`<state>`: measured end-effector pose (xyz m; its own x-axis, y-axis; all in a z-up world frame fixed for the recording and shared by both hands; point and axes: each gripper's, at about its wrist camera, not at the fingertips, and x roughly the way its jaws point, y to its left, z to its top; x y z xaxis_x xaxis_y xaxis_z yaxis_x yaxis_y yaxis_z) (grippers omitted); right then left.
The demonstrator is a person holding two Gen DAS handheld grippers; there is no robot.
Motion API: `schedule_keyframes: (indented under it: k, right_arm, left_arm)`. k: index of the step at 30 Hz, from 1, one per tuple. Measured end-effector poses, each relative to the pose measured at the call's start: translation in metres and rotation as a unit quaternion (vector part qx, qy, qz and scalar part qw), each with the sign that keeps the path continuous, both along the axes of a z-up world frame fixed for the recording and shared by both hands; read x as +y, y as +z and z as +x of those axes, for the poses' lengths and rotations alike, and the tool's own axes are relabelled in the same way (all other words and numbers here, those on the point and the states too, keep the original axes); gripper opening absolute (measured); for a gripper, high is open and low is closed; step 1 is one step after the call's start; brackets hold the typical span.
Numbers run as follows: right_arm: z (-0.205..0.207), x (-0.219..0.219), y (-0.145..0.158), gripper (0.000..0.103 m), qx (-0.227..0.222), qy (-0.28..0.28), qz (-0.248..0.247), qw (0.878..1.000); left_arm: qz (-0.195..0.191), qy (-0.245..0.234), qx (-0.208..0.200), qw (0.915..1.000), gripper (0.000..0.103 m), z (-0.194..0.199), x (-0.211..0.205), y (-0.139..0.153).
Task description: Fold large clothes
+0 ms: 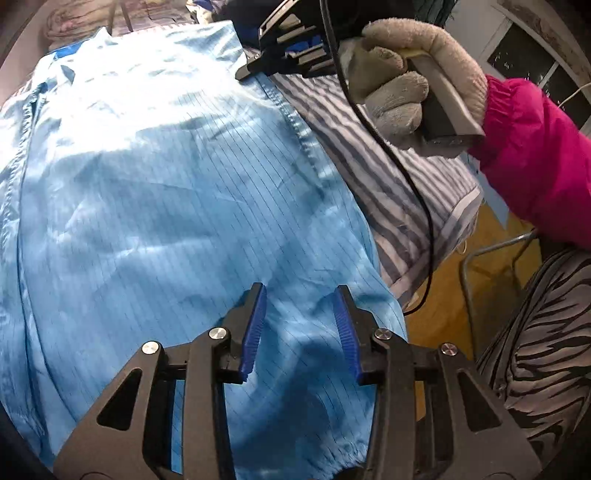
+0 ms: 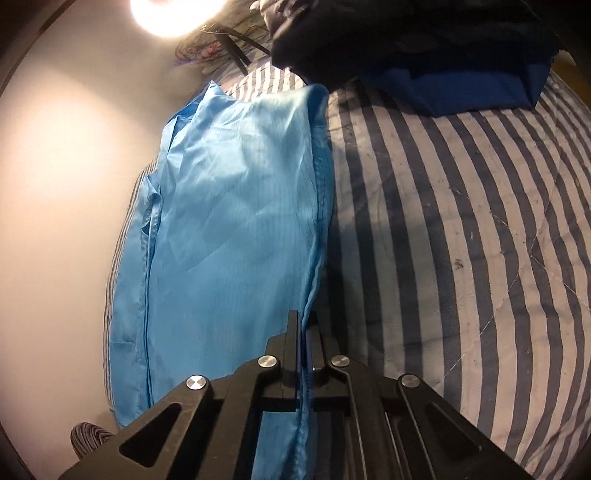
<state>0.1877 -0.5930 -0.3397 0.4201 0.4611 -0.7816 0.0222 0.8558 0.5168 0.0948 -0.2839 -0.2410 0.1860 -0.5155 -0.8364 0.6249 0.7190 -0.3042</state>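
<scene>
A large light-blue garment [image 1: 166, 192] with thin dark pinstripes lies spread on a striped bed cover [image 1: 388, 184]. My left gripper [image 1: 300, 295] is open just above the garment's near end, blue pads apart, nothing between them. My right gripper [image 2: 303, 325] is shut on the garment's hemmed side edge [image 2: 314, 258]; in the left wrist view it shows at the far end [image 1: 255, 70], held by a gloved hand [image 1: 410, 88]. In the right wrist view the garment [image 2: 229, 221] runs away from me along the bed's left side.
A dark blue folded cloth [image 2: 461, 88] and dark clothes [image 2: 406, 33] sit at the far end of the striped bed cover [image 2: 461, 240]. A white wall [image 2: 66, 184] borders the left. A pink sleeve [image 1: 535, 158], black cable [image 1: 388, 147] and yellow floor [image 1: 443, 295] lie right.
</scene>
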Motion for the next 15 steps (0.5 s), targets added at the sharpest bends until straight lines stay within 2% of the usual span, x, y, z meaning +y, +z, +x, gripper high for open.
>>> schedule_keyframes:
  k: [4,8,12,15]
  right_arm:
    - [-0.002,0.005,0.012,0.000,0.001,-0.016,0.000,1.000]
    - [-0.003,0.019,0.036,0.000,-0.013,-0.018,-0.011,1.000]
    - [0.000,0.050,0.058,0.000,-0.026,-0.008,-0.026,0.999]
    - [0.004,0.077,0.071,0.000,-0.034,0.006,-0.041,0.999]
  left_arm:
    - [-0.025,0.041,-0.029,0.9984,0.040,0.000,0.029,0.022]
    - [-0.038,0.077,-0.005,0.9963,0.040,0.008,0.060,0.019]
    - [-0.050,0.098,-0.012,0.9939,0.040,0.008,0.086,0.028]
    - [-0.060,0.111,-0.034,0.9915,0.040,0.005,0.109,0.045]
